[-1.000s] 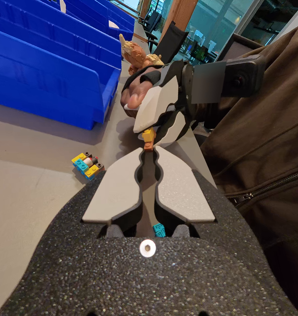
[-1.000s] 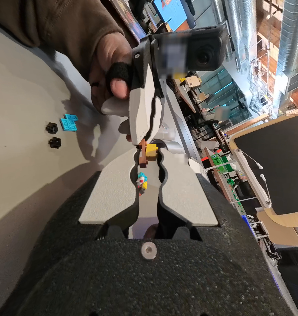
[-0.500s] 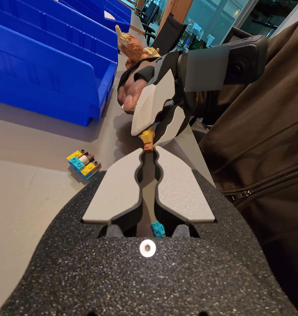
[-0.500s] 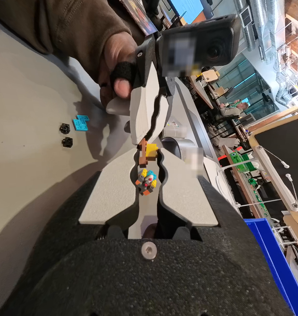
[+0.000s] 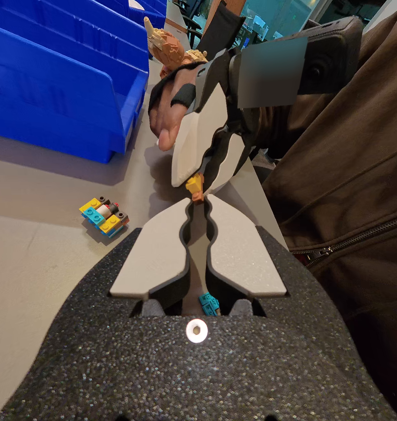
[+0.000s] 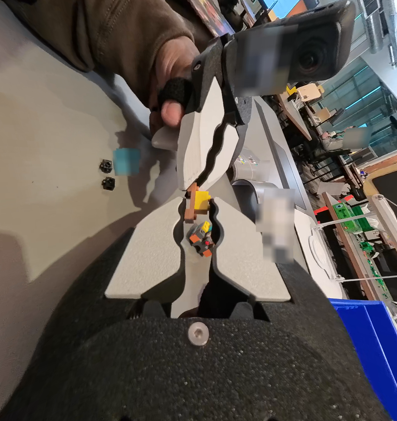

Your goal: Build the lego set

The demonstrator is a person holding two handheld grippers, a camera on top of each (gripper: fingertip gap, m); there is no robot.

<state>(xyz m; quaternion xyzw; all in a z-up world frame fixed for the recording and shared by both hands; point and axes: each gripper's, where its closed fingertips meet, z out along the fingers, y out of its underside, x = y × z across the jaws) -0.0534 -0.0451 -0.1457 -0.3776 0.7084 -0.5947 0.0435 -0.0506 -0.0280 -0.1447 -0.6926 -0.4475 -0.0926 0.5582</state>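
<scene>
Two claws met tip to tip above a grey tabletop, both clamped on one small brown-and-yellow piece. The left claw pinched its brown end; the right claw gripped the yellow brick. A partly built lego model lay on the tabletop near blue bins, with two black pieces apart.

teal piece beside black studs: blurred | blue bin: cut by frame edge | teal plate: half hidden behind left gripper
</scene>
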